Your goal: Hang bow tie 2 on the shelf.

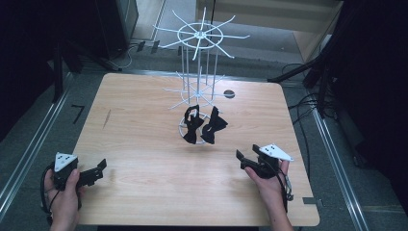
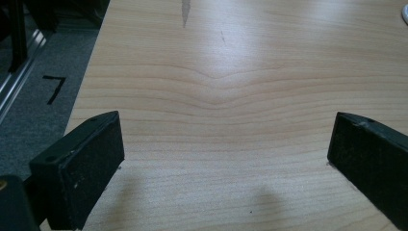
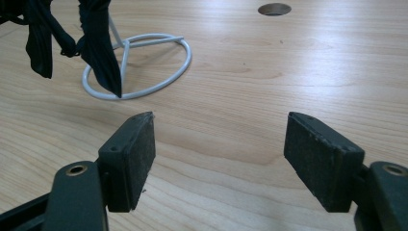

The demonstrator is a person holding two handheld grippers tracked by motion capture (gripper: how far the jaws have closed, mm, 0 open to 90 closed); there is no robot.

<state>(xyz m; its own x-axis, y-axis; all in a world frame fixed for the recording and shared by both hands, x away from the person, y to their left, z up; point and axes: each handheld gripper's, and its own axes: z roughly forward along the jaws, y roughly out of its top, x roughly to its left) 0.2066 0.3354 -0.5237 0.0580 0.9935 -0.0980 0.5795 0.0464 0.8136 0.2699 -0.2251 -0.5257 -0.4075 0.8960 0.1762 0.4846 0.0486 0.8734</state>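
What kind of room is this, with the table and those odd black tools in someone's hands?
Probably a lab or recording studio rather than a shop. A lone wooden table stands between floor rails and dark frames with loose cables, and a white wire display rack holding two black bow ties looks staged for practice.

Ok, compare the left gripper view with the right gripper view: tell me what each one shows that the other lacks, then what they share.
Left gripper view alone: the table's left edge, grey floor beside it with a black tape mark, and a dark streak in the wood.

Right gripper view alone: the white wire stand's ring base, two black bow ties hanging over it, and a round hole in the tabletop.

Both: the light wooden table, and each view's own gripper, left and right, with jaws wide apart, holding nothing.
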